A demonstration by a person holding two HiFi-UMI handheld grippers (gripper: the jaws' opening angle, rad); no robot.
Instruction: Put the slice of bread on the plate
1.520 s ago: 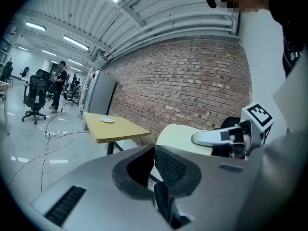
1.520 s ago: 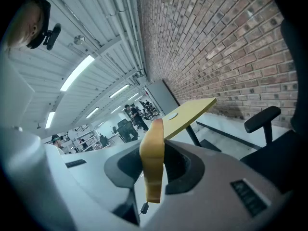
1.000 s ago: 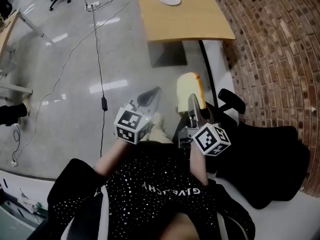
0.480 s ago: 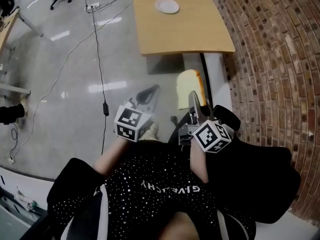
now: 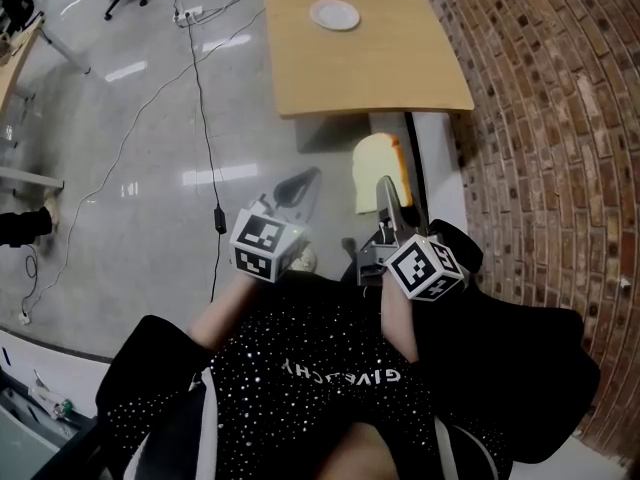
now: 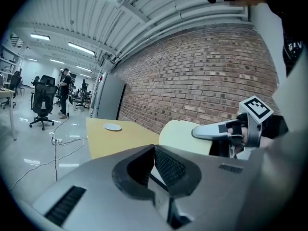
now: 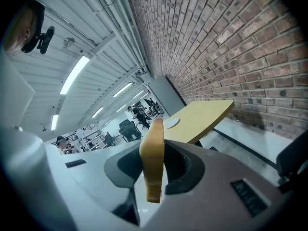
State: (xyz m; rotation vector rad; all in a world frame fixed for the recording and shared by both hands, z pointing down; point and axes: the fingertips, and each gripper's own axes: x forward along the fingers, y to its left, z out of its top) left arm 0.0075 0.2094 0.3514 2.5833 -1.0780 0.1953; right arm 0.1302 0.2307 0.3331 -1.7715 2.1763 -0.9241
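1. Bread slice stands on edge at the middle of the head view, pinched between the jaws of the right claw. It hangs over the floor, well short of the tabletop.
2. Left claw, just to its left, has its jaws pressed together on nothing.
3. The step in hand looks like the carry: the slice is gripped but not yet delivered.
4. The next move calls for taking the right claw up-frame past the tabletop's near edge to the white plate at top centre, then laying the slice flat and spreading the jaws.
5. The tabletop is bare around the plate. A brick wall crowds its right edge. The left side is open floor, crossed by a trailing cable.
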